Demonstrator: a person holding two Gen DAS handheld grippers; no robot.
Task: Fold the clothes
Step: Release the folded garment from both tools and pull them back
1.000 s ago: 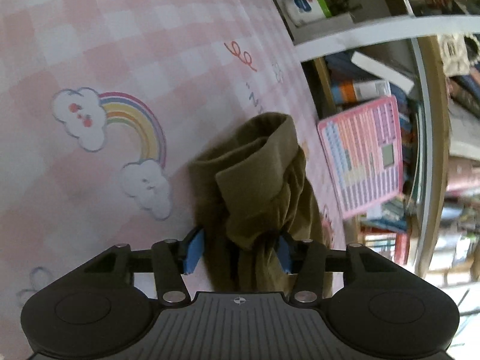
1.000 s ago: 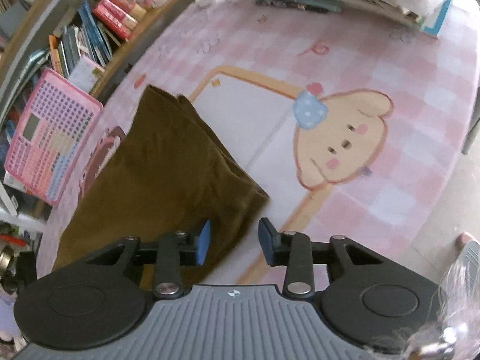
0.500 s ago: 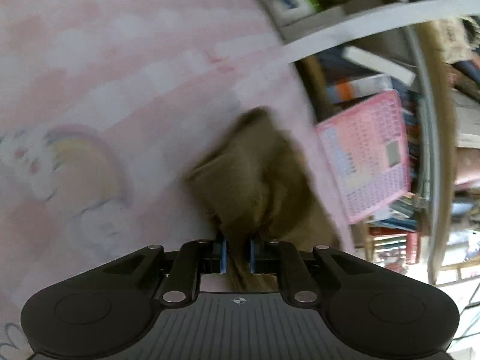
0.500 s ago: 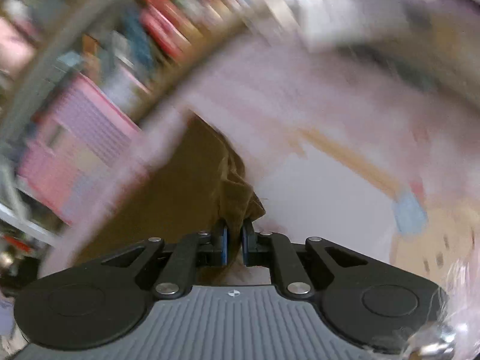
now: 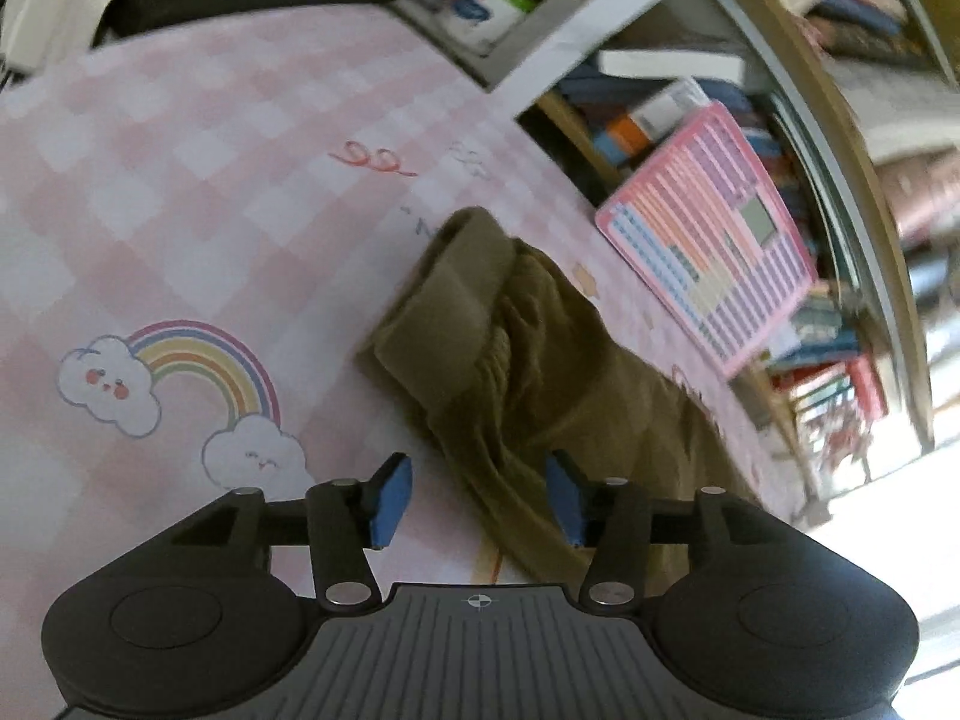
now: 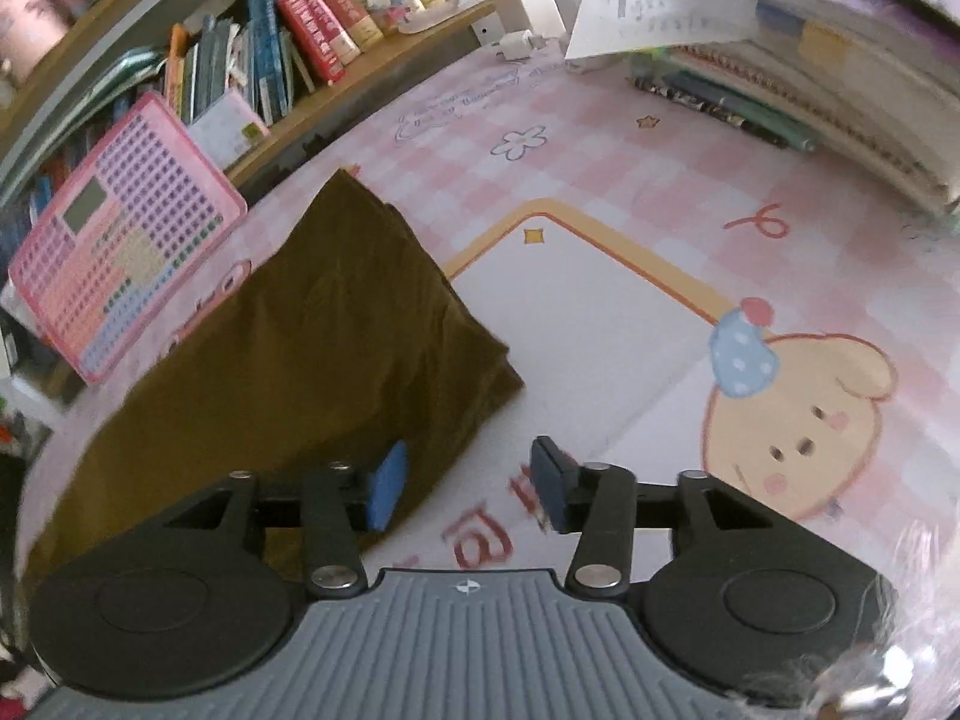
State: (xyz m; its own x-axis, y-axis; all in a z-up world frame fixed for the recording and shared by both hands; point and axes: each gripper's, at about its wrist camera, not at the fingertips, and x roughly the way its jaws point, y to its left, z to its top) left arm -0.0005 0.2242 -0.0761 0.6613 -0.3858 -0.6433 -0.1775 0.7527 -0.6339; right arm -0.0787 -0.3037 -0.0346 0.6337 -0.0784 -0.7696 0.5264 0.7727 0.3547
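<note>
An olive-brown folded garment lies on the pink checked mat; its rolled waistband end points away from me in the left wrist view. My left gripper hovers over the garment's near part, its jaws opening, cloth under the gap but not pinched by the blue pads. In the right wrist view the same garment lies as a flat dark slab. My right gripper sits at its near corner, jaws opening, the left pad over the cloth's edge, the gap itself over bare mat.
A pink keyboard toy leans against a bookshelf beside the garment. Stacked notebooks and pens line the far right of the mat. A white shelf edge with bottles stands beyond the mat in the left wrist view.
Both grippers closed on the garment half a second ago and now stand apart from it. Each camera has rolled and drawn back a little; the garment lies flatter.
</note>
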